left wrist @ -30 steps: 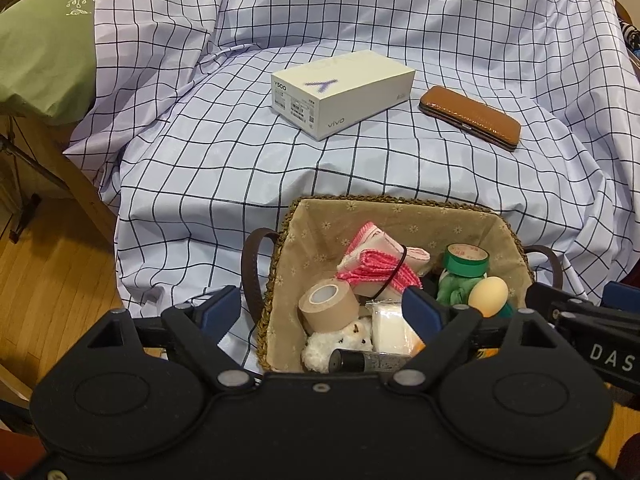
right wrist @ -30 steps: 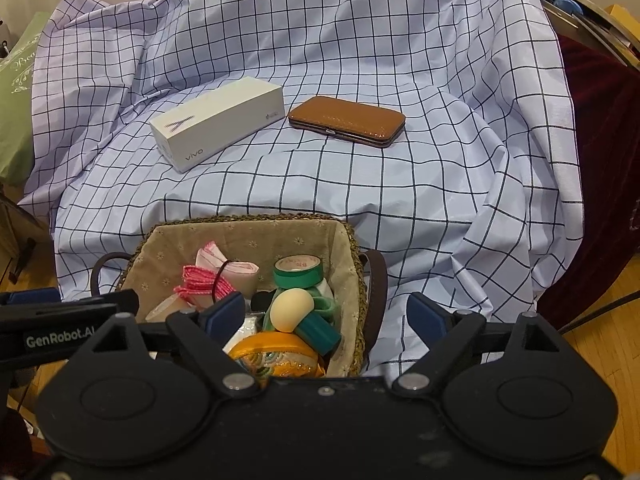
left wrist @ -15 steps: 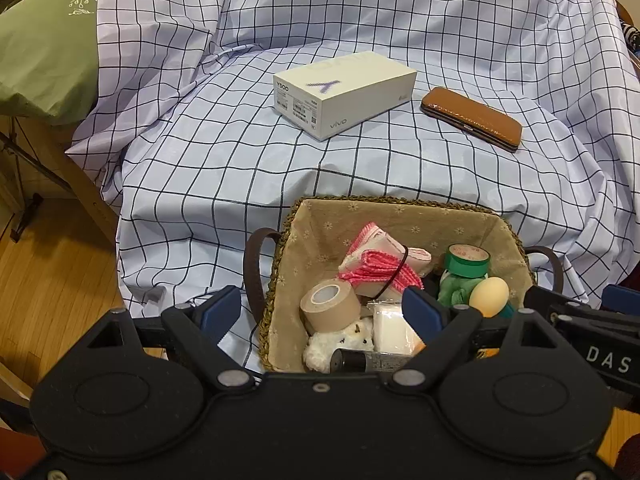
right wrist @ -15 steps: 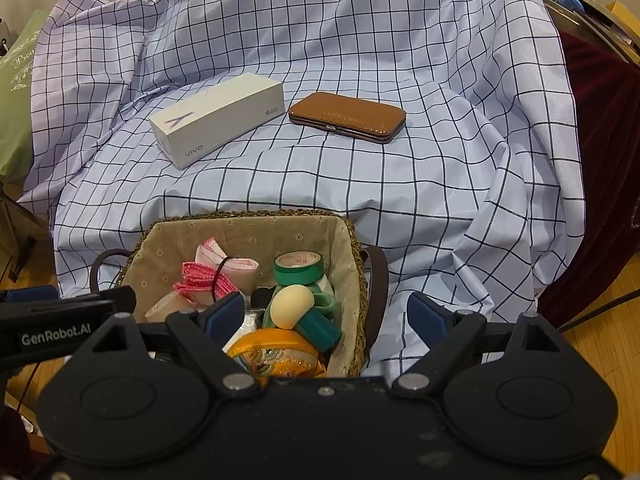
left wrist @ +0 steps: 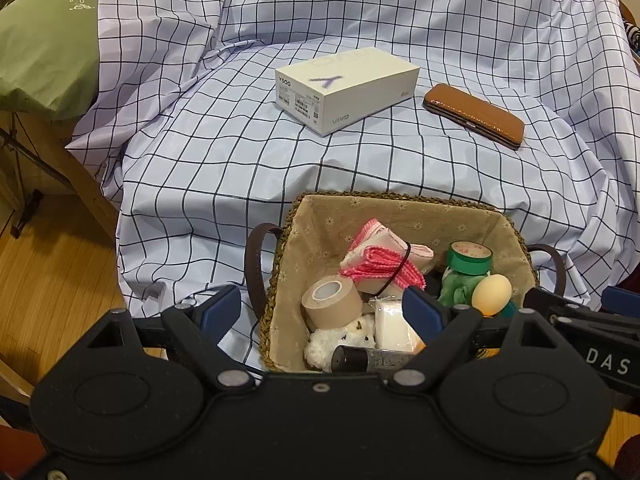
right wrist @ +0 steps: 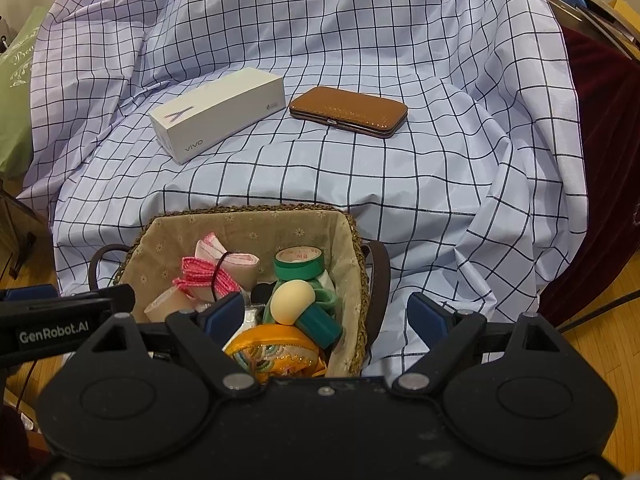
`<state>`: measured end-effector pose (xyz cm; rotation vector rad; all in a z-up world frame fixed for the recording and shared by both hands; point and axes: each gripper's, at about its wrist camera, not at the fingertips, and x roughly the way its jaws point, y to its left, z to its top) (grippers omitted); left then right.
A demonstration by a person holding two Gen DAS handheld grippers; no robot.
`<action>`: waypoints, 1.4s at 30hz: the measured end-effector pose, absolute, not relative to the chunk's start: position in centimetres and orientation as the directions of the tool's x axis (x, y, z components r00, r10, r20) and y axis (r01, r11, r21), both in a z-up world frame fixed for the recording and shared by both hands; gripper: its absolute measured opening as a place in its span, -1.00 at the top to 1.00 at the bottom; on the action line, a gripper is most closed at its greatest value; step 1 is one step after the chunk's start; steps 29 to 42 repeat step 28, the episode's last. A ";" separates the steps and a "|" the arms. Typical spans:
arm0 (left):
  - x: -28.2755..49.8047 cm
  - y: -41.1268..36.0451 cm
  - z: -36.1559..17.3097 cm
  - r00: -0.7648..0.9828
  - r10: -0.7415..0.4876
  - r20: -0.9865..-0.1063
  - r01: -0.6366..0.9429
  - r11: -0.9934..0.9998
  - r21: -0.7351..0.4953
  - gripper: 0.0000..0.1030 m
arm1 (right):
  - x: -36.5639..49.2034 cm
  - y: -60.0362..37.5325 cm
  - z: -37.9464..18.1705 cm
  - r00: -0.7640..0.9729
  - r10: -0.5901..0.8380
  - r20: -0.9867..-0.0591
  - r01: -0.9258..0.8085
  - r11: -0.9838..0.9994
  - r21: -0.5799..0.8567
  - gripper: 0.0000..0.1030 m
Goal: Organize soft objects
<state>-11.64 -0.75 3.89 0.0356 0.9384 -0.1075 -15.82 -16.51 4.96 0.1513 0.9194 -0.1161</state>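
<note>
A woven basket (left wrist: 400, 204) (right wrist: 248, 224) with a beige liner sits at the near edge of a checked cloth. It holds a pink folded cloth bundle (left wrist: 380, 262) (right wrist: 208, 270), a tan tape roll (left wrist: 330, 300), a white plush toy (left wrist: 340, 338), a green tape roll (left wrist: 469, 257) (right wrist: 299, 261), a cream egg-shaped sponge (left wrist: 491, 289) (right wrist: 291, 296) and an orange pouch (right wrist: 276, 350). My left gripper (left wrist: 322, 308) hangs open over the basket's left side. My right gripper (right wrist: 326, 312) stands open over its right side. Neither holds anything.
On the checked cloth (left wrist: 240, 152) beyond the basket lie a white phone box (left wrist: 346, 88) (right wrist: 218, 114) and a brown case (left wrist: 474, 114) (right wrist: 348, 110). A green pillow (left wrist: 44, 40) is at the left, a dark red cloth (right wrist: 600, 160) at the right, wooden floor (left wrist: 52, 272) below.
</note>
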 end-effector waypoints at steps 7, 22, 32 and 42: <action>-11.7 -0.9 3.9 0.585 -0.078 -0.807 0.117 0.993 -0.012 -0.65 | -15.8 -16.5 5.0 0.601 -0.036 -0.798 0.163 0.984 0.079 -0.72; -11.7 -1.0 4.0 0.591 -0.073 -0.803 0.115 0.993 -0.006 -0.65 | -15.7 -16.5 5.0 0.599 -0.035 -0.800 0.165 0.983 0.081 -0.72; -11.6 -0.8 4.0 0.590 -0.068 -0.805 0.107 0.994 -0.006 -0.65 | -15.7 -16.5 5.0 0.598 -0.035 -0.801 0.165 0.983 0.080 -0.72; -11.6 -0.8 4.0 0.590 -0.068 -0.805 0.107 0.994 -0.006 -0.65 | -15.7 -16.5 5.0 0.598 -0.035 -0.801 0.165 0.983 0.080 -0.72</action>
